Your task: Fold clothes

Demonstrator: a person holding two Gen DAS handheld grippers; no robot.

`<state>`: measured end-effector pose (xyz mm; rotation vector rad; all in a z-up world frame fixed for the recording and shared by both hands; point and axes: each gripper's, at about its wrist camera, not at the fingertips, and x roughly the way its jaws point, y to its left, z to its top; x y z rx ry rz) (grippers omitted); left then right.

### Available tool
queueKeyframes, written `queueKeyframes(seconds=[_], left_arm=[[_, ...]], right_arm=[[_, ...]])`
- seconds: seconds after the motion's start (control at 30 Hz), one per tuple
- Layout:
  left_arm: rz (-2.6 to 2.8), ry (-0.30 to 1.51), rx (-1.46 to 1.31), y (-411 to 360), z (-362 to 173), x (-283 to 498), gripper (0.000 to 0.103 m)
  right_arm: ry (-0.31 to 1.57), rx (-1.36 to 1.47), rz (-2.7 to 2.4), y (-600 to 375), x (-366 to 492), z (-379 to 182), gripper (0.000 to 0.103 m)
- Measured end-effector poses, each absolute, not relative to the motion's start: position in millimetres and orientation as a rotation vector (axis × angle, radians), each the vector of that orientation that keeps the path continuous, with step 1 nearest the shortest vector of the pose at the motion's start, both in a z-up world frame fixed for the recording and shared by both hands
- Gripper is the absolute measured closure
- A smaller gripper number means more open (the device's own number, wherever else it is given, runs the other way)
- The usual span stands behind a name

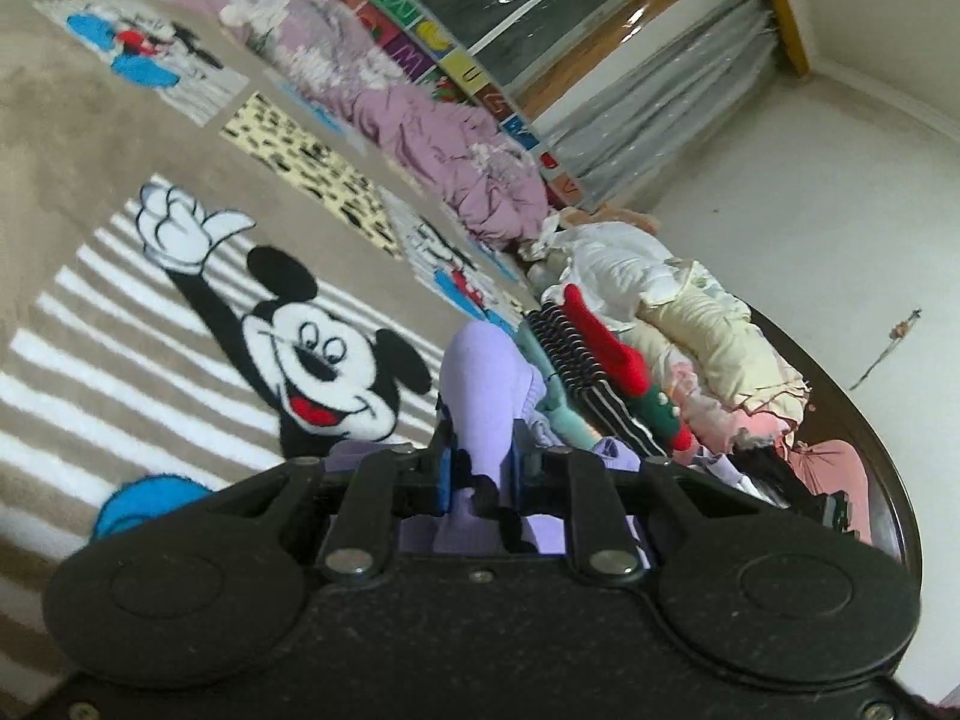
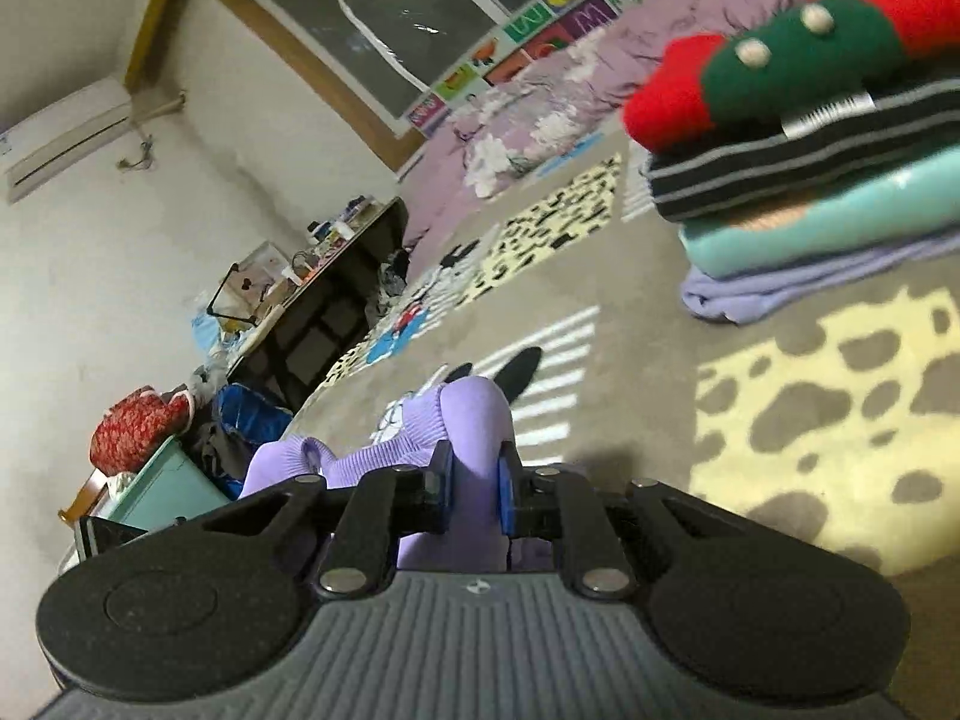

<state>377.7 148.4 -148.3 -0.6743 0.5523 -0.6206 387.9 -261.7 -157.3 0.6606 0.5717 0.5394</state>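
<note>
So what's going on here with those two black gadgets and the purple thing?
A person is folding laundry with a hand-held claw in each hand. The left claw and the right claw are each shut on a soft lilac ribbed knit garment, held over a beige cartoon-mouse blanket. A stack of folded clothes sits nearby.

Home bedroom, cartoon-mouse blanket [image 1: 150,138], rumpled lilac duvet [image 1: 420,120], probably an air conditioner [image 2: 66,138] (blurred)

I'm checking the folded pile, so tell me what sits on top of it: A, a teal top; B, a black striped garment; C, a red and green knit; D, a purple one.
C: in the right wrist view the red and green knit lies above the black striped garment, the teal top and the purple one.
</note>
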Motion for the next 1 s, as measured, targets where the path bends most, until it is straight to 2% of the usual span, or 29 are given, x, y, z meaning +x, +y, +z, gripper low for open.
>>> queueKeyframes(seconds=[0.33,0.37,0.43,0.53,0.6,0.7,0.83,1.0], left_arm=[[-0.558,0.658,-0.804,156.8,-169.8,393.5,0.086],[-0.555,0.668,-0.836,158.9,-171.5,394.5,0.074],[-0.535,0.669,-0.882,164.3,-171.7,392.9,0.058],[-0.517,0.619,-0.890,170.7,-156.7,385.7,0.058],[-0.501,0.560,-0.810,171.4,-135.9,375.1,0.058],[-0.462,0.473,-0.581,159.6,-103.1,349.6,0.058],[-0.521,0.423,-0.322,128.1,-91.3,305.1,0.058],[-0.569,0.362,-0.016,89.2,-83.5,253.7,0.057]], right_arm=[[0.615,0.726,0.522,-258.1,400.9,-180.5,0.086],[0.621,0.734,0.523,-257.7,401.6,-180.7,0.085],[0.622,0.744,0.511,-259.3,400.8,-177.4,0.068],[0.589,0.728,0.474,-265.0,392.1,-166.8,0.063],[0.546,0.666,0.443,-266.5,381.2,-155.3,0.062],[0.468,0.558,0.412,-266.8,361.7,-135.7,0.055],[0.372,0.358,0.475,-253.2,323.7,-110.6,0.055],[0.304,0.038,0.605,-201.1,272.3,-107.3,0.057]])
